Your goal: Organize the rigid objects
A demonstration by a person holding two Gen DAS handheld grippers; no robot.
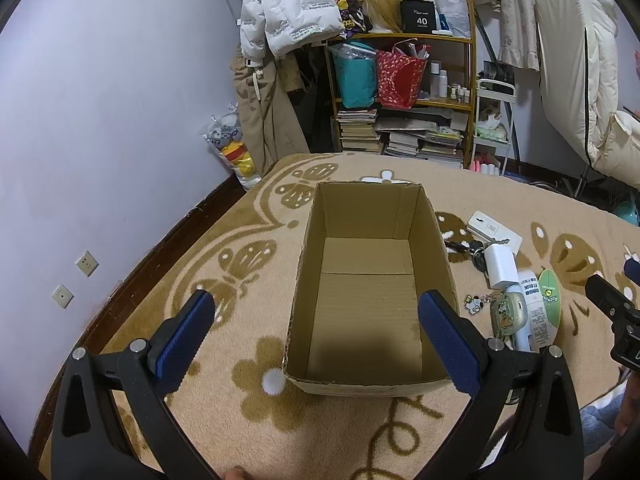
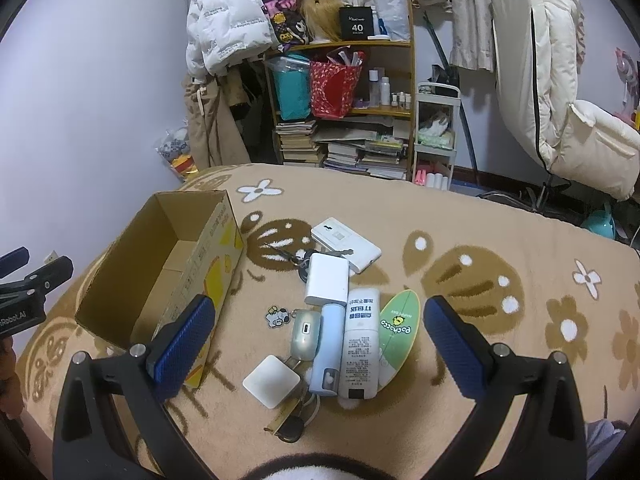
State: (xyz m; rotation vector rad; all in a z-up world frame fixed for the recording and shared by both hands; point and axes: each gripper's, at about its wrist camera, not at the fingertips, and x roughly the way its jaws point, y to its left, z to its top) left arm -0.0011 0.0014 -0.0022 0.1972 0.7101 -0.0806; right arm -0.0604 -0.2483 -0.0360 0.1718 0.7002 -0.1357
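Hovering: two open grippers (image 1: 316,336) (image 2: 320,340); one empty box (image 1: 362,300); two white tubes (image 2: 360,336).

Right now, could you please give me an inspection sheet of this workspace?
Surface: tan floral blanket, soft and uneven.
Job's things: open cardboard box, nothing inside; beside it a pile with white router, white charger, white tube, pale blue bottle, earbud case, square white pad, green surfboard tag, keys.
Clutter: dog charm lying loose.
Grippers: left gripper open over the box; right gripper open over the pile.
Cables: nothing seen.
Surroundings: crowded bookshelf, hanging jackets.
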